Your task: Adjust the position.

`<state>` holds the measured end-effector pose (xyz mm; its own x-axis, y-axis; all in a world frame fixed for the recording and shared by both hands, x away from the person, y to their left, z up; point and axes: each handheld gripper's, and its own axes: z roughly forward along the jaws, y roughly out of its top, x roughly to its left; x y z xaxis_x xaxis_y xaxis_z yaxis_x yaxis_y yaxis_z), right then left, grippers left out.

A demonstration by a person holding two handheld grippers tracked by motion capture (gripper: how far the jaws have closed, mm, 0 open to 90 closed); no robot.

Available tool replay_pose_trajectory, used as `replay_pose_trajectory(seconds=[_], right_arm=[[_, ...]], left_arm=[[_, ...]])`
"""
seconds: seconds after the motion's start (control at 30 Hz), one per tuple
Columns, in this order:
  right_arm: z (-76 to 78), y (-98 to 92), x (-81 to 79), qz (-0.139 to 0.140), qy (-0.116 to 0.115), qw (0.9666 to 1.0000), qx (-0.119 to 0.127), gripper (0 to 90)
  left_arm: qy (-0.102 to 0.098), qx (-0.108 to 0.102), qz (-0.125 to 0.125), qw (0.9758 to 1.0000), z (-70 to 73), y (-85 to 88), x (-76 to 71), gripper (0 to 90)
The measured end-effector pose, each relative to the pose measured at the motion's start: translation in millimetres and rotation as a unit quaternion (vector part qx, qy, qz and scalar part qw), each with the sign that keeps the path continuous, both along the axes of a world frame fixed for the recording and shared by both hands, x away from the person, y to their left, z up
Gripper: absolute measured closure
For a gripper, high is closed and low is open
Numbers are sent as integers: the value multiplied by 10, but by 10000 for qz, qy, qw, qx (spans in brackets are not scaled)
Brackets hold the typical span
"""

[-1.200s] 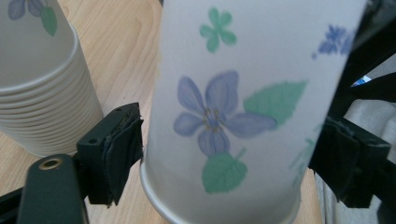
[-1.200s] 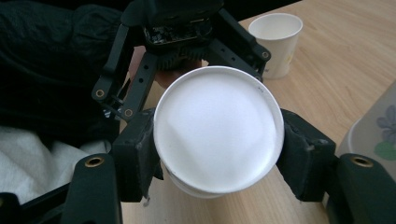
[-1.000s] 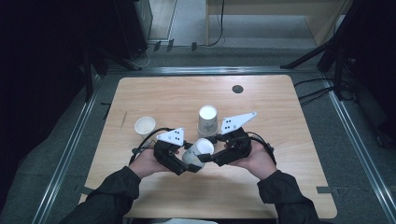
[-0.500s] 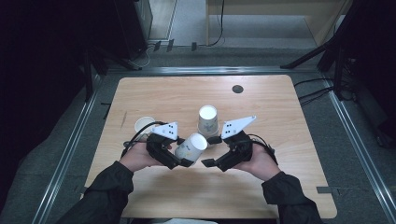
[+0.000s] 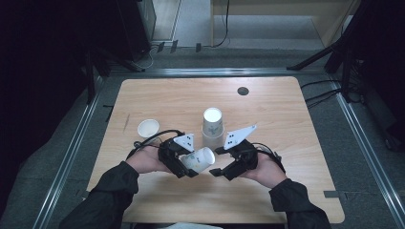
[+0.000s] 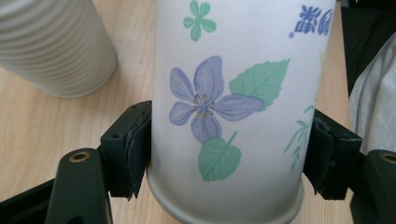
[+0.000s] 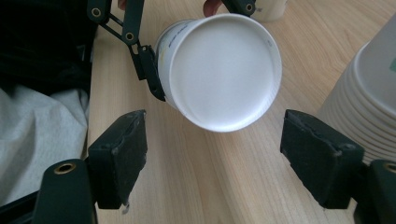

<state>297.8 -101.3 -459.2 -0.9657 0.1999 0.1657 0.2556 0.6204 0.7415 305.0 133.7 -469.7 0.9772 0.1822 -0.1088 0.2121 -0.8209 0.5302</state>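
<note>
One gripper (image 5: 217,168) released cup (image 5: 199,159), lowered

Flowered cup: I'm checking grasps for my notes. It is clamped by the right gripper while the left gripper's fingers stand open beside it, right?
Not quite: the sides are swapped. The left gripper clamps the flowered cup, as the left gripper view shows. The right gripper is the one whose fingers stand open beside it, off the cup.
</note>
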Motion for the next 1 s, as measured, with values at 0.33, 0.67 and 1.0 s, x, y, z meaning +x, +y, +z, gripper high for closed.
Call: replay_pose_trajectory(seconds=[0.33,0.67,1.0], right_arm=[[-89,118,1,157,-24,9998,-157,231],[-176,212,-37,455,69,9983,-350,240],[-220,266,-44,640,40,9968,-483,336]], left_arm=[[-24,332,-302,9990,-67,-133,-72,288],[-81,506,-636,9967,-108,-231,-173,303],[-85,584,-622,9963,-116,-230,-159,278]])
